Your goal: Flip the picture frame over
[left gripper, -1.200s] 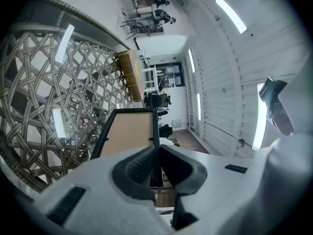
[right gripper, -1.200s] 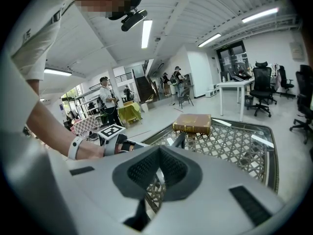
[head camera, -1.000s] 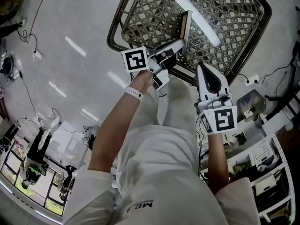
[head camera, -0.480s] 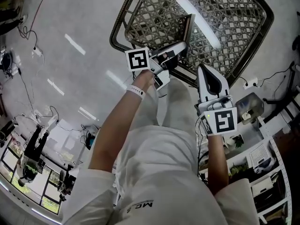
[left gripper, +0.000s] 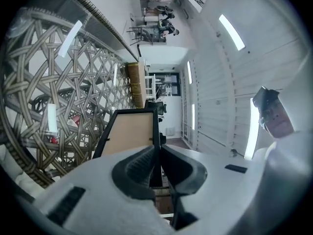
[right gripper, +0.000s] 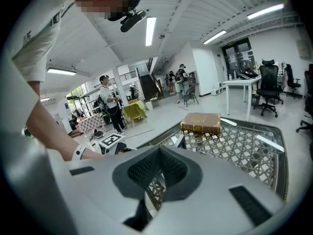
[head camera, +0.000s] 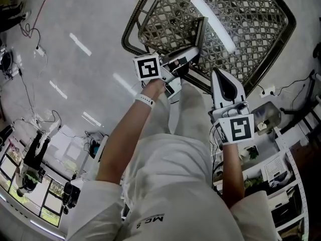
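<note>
A black picture frame [head camera: 201, 30] with a tan backing [left gripper: 131, 131] stands on edge over the glass-topped wicker table [head camera: 261, 34]. My left gripper [head camera: 193, 52] is shut on the frame's near edge; in the left gripper view the black rim runs between the pads [left gripper: 139, 166]. My right gripper [head camera: 221, 77] hangs at the table's near edge, to the right of the frame, shut and holding nothing. From the right gripper view [right gripper: 159, 168] the frame shows only as a thin sliver, and the left gripper's marker cube [right gripper: 111, 140] sits to the left.
A brown book [right gripper: 201, 123] lies at the table's far side. White shelving with clutter [head camera: 281, 174] stands to my right. A power strip [head camera: 268, 88] and cables lie on the floor near the table. People and chairs are far off in the hall.
The left gripper and the frame have shifted only slightly against the table. The right gripper has stayed where it was.
</note>
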The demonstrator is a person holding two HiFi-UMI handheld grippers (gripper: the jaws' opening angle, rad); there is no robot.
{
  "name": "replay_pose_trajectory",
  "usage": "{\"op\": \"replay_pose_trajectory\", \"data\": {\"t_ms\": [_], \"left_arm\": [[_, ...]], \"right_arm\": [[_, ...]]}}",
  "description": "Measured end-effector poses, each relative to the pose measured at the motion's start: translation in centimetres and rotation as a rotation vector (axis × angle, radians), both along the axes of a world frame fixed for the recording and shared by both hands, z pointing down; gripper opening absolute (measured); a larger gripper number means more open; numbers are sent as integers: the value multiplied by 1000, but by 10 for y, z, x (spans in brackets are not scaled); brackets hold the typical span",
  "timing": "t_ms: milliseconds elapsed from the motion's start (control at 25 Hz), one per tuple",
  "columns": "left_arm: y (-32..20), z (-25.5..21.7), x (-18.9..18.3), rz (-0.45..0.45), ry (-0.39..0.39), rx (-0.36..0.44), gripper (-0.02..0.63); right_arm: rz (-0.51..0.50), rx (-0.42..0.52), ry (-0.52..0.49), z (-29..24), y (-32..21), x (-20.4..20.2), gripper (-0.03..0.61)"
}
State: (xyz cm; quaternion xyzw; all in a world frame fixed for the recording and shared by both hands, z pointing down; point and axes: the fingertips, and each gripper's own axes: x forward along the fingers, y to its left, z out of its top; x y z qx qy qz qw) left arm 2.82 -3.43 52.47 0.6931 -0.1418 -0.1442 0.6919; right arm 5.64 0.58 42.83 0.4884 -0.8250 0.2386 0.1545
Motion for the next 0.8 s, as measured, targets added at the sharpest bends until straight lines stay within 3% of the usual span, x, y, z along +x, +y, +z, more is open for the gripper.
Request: {"op": "replay_pose_trajectory", "data": {"t_ms": [360,520,800], "left_arm": [[-8,-2,-14,-66,10,-5,55],[-9,5,-24,-61,-70,50,55],[-13,6,-46,-104,-117,79,57]], "right_arm": [[-31,-6,2,0,-4,-9,15],[-50,-11,3,2,-7,-17,15],[-80,-10,-1,1,-8,-30,15]]}}
